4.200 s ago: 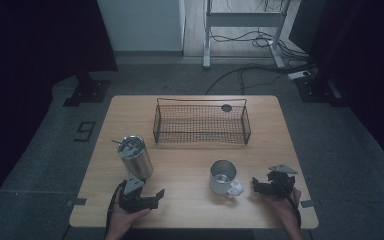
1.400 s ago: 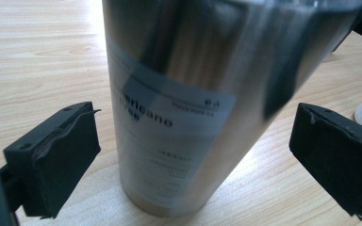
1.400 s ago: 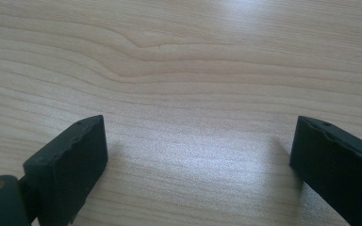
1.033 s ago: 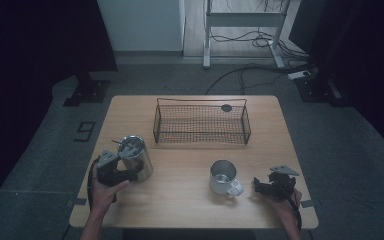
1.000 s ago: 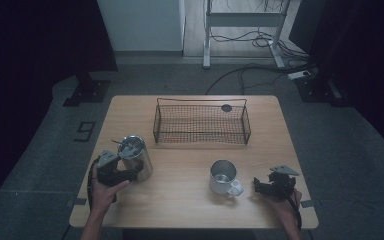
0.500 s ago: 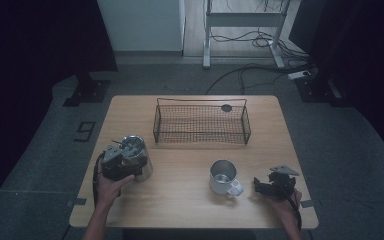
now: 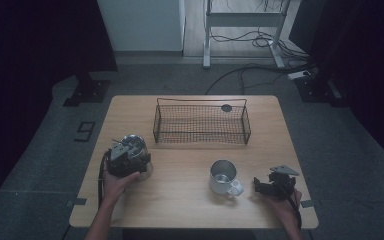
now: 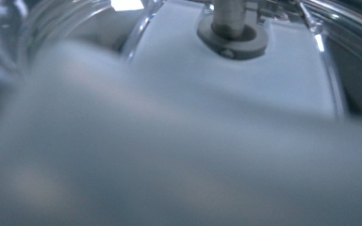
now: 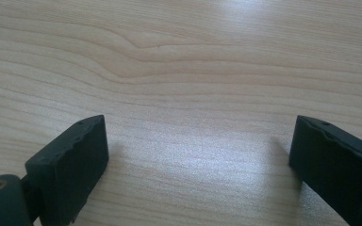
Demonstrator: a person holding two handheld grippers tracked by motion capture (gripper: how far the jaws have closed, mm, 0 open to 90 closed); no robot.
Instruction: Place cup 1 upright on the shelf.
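Two round steel cups [image 7: 223, 176] [image 7: 136, 150] and rectangular wire basket [image 7: 201, 122] on wood-grain table [image 7: 180, 200].

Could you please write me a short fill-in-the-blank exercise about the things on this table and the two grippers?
1. The wire basket stands at the ____ edge of the wooden table.
2. The metal mug stands upright between the glass canister and the ____ gripper.
3. The left gripper is at the glass ____.
4. In the right gripper view, the surface between the open jaws is bare ____.

Missing words: far; right; canister; wood
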